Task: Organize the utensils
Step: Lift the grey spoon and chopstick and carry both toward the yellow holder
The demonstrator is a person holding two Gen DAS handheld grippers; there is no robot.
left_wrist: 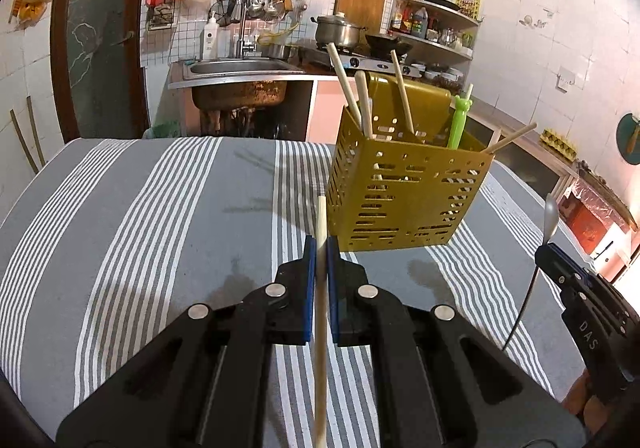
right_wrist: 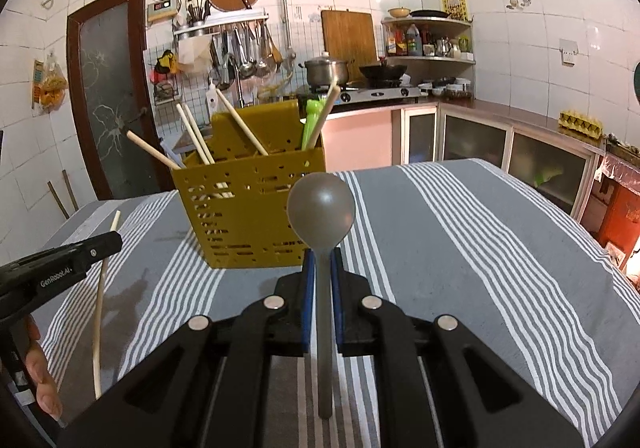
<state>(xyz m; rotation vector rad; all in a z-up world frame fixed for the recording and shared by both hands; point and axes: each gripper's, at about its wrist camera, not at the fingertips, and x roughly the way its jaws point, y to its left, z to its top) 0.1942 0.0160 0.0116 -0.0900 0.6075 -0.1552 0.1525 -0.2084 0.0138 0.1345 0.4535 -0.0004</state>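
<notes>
Clamped in the left gripper a wooden chopstick, pinched in the right gripper a grey spoon, both held above the striped cloth short of the yellow utensil basket, apparently mid-carry, lowering into its compartments presumably next.

Both wrist cameras look slightly downward across the striped table, sharing the nearby yellow basket.

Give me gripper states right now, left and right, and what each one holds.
Left gripper: closed on a pale wooden chopstick.
Right gripper: closed on the handle of a grey round-bowled spoon.
</notes>
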